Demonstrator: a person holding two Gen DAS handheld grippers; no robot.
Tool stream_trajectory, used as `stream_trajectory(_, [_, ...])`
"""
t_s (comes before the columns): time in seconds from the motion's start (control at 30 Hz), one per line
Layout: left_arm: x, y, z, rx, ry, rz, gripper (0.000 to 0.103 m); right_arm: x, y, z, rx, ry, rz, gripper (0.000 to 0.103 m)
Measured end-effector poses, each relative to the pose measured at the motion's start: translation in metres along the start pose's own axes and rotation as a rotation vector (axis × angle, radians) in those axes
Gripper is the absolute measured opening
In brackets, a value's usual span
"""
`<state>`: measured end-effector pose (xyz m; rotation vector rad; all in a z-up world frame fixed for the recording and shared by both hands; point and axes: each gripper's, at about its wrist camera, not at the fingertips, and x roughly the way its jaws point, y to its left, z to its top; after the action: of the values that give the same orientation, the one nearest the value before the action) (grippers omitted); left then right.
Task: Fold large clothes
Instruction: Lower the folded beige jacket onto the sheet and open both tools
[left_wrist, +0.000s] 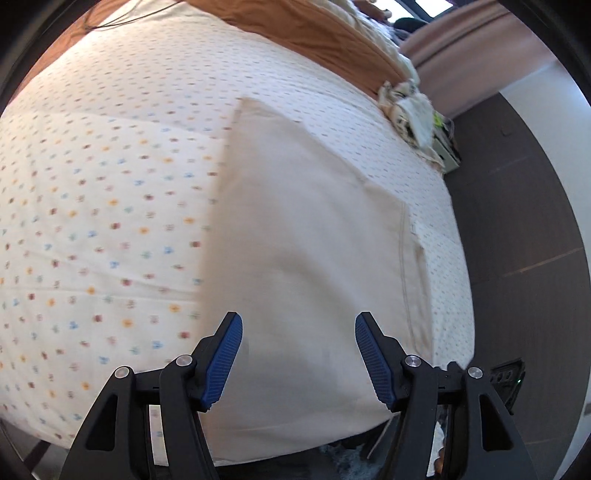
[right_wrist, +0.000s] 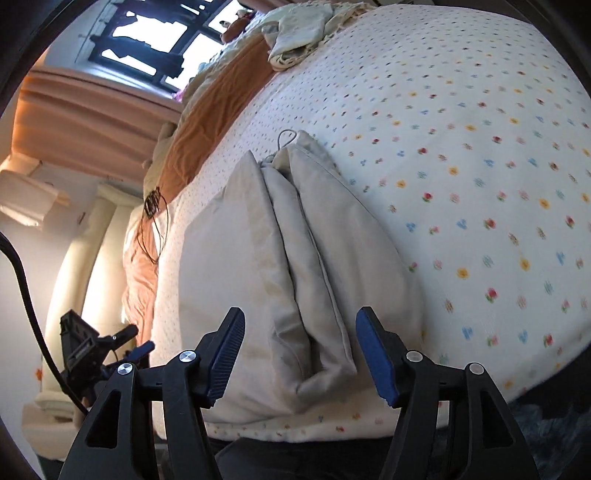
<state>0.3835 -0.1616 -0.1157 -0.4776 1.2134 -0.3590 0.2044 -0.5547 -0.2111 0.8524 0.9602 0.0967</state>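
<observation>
The beige garment (left_wrist: 306, 236) is lying folded into a narrow strip on the flowered bed (left_wrist: 92, 206); both left tongs (left_wrist: 298, 334) and right tongs (right_wrist: 300, 334) are hanging open, gripping nothing; probably a crosswise fold is remaining.

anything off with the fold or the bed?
The beige garment lies folded on the floral bedsheet, but a drawstring loop pokes out at its far end. Crumpled clothes are piled farther up the bed. No damage visible.
</observation>
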Motion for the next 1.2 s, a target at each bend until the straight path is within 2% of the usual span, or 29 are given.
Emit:
stream_trajectory(0.13, [-0.002, 0.031, 0.001, -0.045, -0.015, 0.027, 0.065, 0.021, 0.007, 0.025, -0.042, 0.052, -0.008, 0.063])
stream_trajectory(0.23, [0.005, 0.046, -0.001, -0.065, -0.007, 0.049, 0.065, 0.041, 0.011, 0.042, -0.051, 0.109, 0.018, 0.063])
stream_trajectory(0.37, [0.018, 0.064, -0.004, -0.101, 0.012, 0.042, 0.065, 0.067, 0.018, 0.059, -0.083, 0.184, 0.008, 0.063])
stream_trajectory(0.73, [0.051, 0.065, -0.004, -0.101, 0.066, 0.029, 0.065, 0.129, 0.053, 0.078, -0.184, 0.288, -0.073, 0.063])
stream_trajectory(0.77, [0.053, 0.066, -0.004, -0.103, 0.069, 0.028, 0.065, 0.132, 0.057, 0.076, -0.202, 0.289, -0.085, 0.056])
stream_trajectory(0.83, [0.056, 0.069, -0.005, -0.119, 0.073, 0.024, 0.065, 0.133, 0.063, 0.075, -0.241, 0.288, -0.100, 0.032])
stream_trajectory(0.87, [0.056, 0.070, -0.006, -0.128, 0.074, 0.018, 0.065, 0.131, 0.066, 0.074, -0.260, 0.275, -0.100, 0.014])
stream_trajectory(1.0, [0.055, 0.064, -0.006, -0.123, 0.078, -0.009, 0.065, 0.110, 0.075, 0.078, -0.300, 0.207, -0.058, 0.007])
stream_trajectory(1.2, [0.044, 0.041, -0.005, -0.068, 0.066, -0.057, 0.064, 0.063, 0.087, 0.093, -0.333, 0.090, -0.016, 0.006])
